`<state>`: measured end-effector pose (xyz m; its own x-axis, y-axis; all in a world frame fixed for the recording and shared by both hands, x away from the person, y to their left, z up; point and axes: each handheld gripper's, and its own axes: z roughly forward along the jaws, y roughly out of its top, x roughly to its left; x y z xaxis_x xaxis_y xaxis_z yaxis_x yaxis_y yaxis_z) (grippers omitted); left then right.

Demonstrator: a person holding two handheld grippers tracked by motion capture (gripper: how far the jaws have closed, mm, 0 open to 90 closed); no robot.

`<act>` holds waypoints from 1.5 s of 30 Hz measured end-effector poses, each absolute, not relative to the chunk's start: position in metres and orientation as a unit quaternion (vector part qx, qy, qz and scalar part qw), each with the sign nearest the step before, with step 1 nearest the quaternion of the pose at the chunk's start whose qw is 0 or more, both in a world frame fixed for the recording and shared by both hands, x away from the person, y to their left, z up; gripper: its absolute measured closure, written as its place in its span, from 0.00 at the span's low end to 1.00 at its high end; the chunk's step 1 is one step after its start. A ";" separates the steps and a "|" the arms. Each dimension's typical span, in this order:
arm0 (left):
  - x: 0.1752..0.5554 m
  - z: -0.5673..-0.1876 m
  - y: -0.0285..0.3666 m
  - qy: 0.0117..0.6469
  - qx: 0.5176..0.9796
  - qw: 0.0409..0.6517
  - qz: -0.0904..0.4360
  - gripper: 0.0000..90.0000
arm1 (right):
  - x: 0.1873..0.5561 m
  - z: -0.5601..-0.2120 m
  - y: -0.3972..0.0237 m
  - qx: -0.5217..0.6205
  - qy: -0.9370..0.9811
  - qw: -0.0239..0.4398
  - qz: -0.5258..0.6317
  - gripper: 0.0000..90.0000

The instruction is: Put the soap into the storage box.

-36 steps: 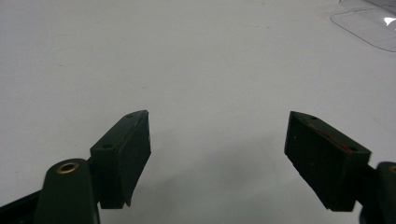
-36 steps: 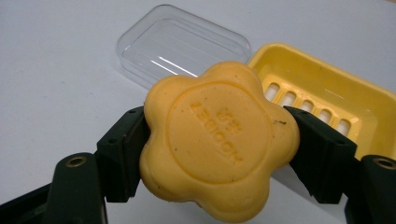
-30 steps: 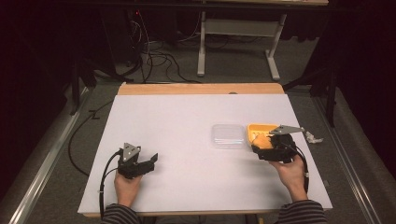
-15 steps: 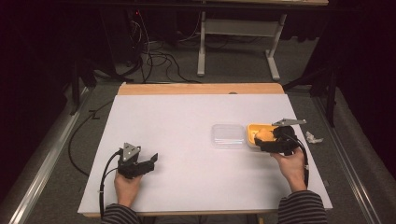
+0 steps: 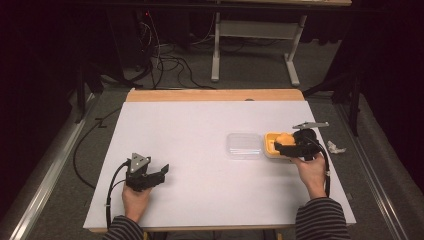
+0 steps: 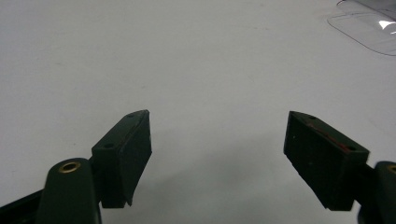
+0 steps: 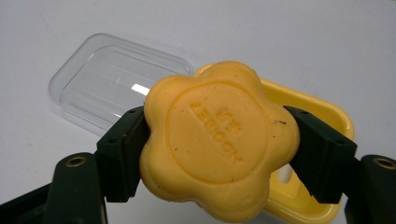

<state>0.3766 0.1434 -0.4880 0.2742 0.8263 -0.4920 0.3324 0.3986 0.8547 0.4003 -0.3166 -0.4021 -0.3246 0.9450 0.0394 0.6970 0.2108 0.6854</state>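
The yellow flower-shaped soap [image 7: 217, 140] sits clamped between the two black jaws of the right hand-held gripper [image 7: 217, 149], one jaw pressing each side, embossed face toward the camera. It is held just above the yellow soap dish [image 7: 322, 116], which stands on the white desk [image 5: 200, 150] near its right edge. The clear plastic lid [image 5: 243, 145] lies flat on the desk just beside the dish, on its left. Well apart, near the front left, the left hand-held gripper [image 6: 217, 158] rests low over bare desk, jaws spread wide with nothing between them
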 end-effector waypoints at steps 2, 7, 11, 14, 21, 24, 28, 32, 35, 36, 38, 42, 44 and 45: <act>0.377 -0.488 0.144 0.568 0.509 0.615 0.201 0.26 | 0.402 -0.404 -0.316 0.548 0.753 0.200 0.306 0.31; 0.375 -0.488 0.142 0.560 0.513 0.616 0.207 0.26 | 0.409 -0.405 -0.318 0.554 0.751 0.200 0.298 0.31; 0.375 -0.488 0.142 0.564 0.511 0.613 0.214 0.26 | 0.416 -0.404 -0.319 0.562 0.747 0.198 0.294 0.31; 0.376 -0.488 0.142 0.566 0.510 0.612 0.212 0.26 | 0.423 -0.406 -0.315 0.561 0.754 0.199 0.278 0.31; 0.377 -0.489 0.143 0.568 0.512 0.609 0.212 0.26 | 0.434 -0.415 -0.313 0.570 0.757 0.187 0.259 0.31; 0.377 -0.489 0.143 0.566 0.513 0.609 0.213 0.26 | 0.437 -0.420 -0.314 0.575 0.755 0.182 0.257 0.31; 0.377 -0.489 0.143 0.567 0.512 0.609 0.212 0.26 | 0.441 -0.424 -0.315 0.580 0.752 0.179 0.257 0.31; 0.377 -0.489 0.143 0.568 0.512 0.609 0.211 0.26 | 0.444 -0.428 -0.314 0.587 0.749 0.180 0.249 0.31; 0.377 -0.489 0.143 0.568 0.512 0.609 0.211 0.26 | 0.447 -0.432 -0.313 0.593 0.747 0.179 0.242 0.31; 0.377 -0.489 0.143 0.568 0.512 0.609 0.212 0.26 | 0.447 -0.433 -0.313 0.594 0.747 0.179 0.240 0.31; 0.377 -0.489 0.143 0.568 0.512 0.608 0.213 0.26 | 0.448 -0.434 -0.314 0.594 0.747 0.179 0.238 0.31; 0.377 -0.489 0.142 0.570 0.509 0.609 0.212 0.26 | 0.447 -0.435 -0.315 0.601 0.742 0.183 0.233 0.31; 0.377 -0.489 0.142 0.570 0.509 0.609 0.212 0.26 | 0.447 -0.436 -0.315 0.601 0.742 0.184 0.232 0.30; 0.377 -0.489 0.142 0.569 0.509 0.609 0.212 0.26 | 0.447 -0.436 -0.315 0.601 0.743 0.186 0.230 0.30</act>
